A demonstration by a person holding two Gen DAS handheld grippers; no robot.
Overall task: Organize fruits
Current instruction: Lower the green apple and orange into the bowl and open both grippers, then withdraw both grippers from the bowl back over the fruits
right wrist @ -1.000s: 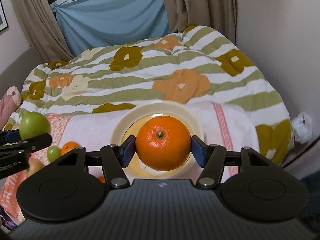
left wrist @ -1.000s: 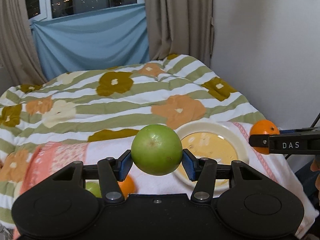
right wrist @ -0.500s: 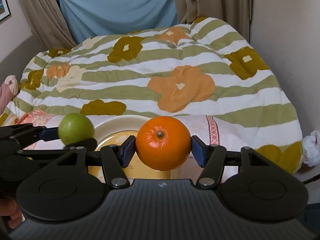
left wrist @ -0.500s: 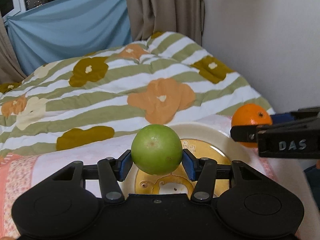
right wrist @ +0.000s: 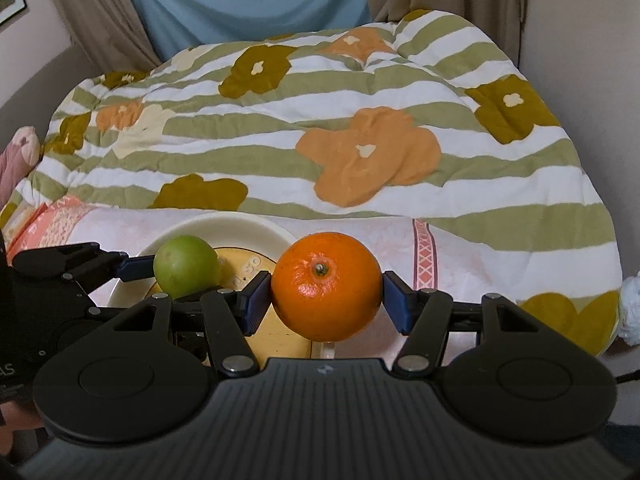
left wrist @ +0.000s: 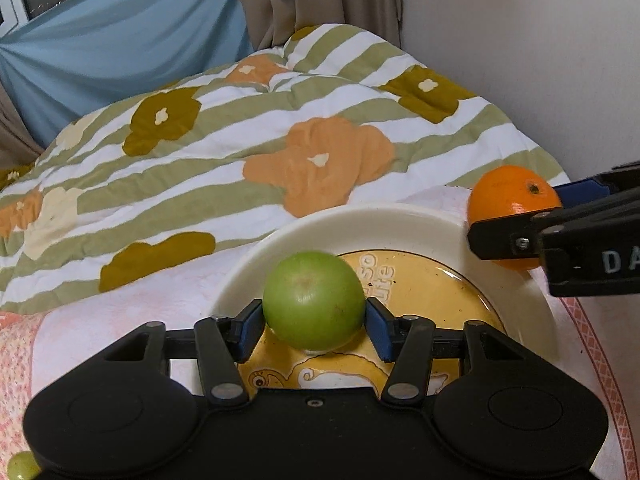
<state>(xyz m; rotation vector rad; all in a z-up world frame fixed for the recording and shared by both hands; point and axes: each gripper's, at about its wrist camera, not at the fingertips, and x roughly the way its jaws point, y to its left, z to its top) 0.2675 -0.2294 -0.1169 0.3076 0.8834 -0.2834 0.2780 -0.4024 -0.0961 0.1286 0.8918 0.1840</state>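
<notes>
The left gripper [left wrist: 314, 318] has its jaws opening, with the green apple [left wrist: 314, 300] between them over the yellow middle of the plate [left wrist: 400, 220]. Its blue pads [left wrist: 252, 326] stand just clear of the fruit's sides, so the grasp looks released rather than clenched; whether the apple already sits on the plate I cannot tell. The right gripper [right wrist: 326, 298] is clamped on the orange [right wrist: 326, 286], stem end facing the camera, blue pads pressed to both sides. It holds the orange over the plate's right edge, just beside the apple, the two fruits apart. From the left wrist view the orange [left wrist: 514, 200] shows at the far right, above the plate's rim. The plate, cream-rimmed with a cartoon print, lies on a pink-and-white towel [right wrist: 360, 232] spread across the near end of the bed. Beyond it lies a striped quilt [right wrist: 320, 120] with orange and olive flowers, then a blue cloth [right wrist: 240, 0] and beige curtains [right wrist: 92, 20]. A small green fruit [left wrist: 20, 465] peeks out at the lower left corner.
</notes>
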